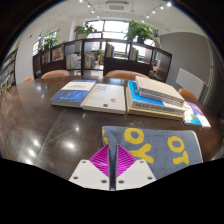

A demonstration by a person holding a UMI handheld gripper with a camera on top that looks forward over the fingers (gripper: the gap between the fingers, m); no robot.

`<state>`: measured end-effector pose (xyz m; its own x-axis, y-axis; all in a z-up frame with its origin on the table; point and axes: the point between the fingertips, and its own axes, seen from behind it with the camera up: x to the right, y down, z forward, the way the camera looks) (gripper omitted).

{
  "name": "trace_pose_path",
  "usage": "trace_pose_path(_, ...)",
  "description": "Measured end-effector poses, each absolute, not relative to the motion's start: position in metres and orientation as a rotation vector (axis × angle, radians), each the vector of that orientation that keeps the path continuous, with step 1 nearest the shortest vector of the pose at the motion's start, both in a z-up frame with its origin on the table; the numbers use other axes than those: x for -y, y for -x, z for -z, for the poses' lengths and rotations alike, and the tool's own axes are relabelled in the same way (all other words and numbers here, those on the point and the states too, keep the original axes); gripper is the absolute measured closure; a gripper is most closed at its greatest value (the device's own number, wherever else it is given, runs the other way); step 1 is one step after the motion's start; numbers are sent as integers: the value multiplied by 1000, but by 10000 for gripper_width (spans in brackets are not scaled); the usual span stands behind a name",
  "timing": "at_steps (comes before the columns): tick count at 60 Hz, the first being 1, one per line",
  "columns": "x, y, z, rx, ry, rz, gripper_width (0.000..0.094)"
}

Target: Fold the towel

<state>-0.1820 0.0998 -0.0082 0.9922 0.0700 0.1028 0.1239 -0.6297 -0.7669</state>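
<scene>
A grey towel (pixel 160 146) with large yellow letters lies on the dark wooden table (pixel 50 125), just ahead of the fingers and spreading to their right. My gripper (pixel 109 165) has its two magenta pads (pixel 97 160) pressed together on a raised fold of the towel's near edge. The pinched cloth stands up as a thin ridge between the pads.
Stacked books (pixel 158 97) and flat white and blue books (pixel 88 95) lie on the far half of the table. Chairs (pixel 55 74) stand behind it, with shelves, plants and a window beyond. Bare tabletop lies to the left of the fingers.
</scene>
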Motion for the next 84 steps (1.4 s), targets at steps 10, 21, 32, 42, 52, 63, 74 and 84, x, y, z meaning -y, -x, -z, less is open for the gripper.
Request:
trace_pose_path(10,-95,170,-32,155,2267,11,895)
trace_pose_path(21,-86,77,-126,144,2153,65,895)
trace_pose_path(32,-87,-45,-128,127,2169,131,812)
trace_pose_path(42,-83,-102,-66,94,2260,105,391)
trace_pose_path(52,-74,-100,-89,75,2208,49,300)
trace_pose_path(63,-35,-83,-199,35,2059,64,186)
trace_pose_path(74,43,-47,-278,4,1959,36,151)
trace_pose_path(84,120,-26,-285,-45,1957,8,151)
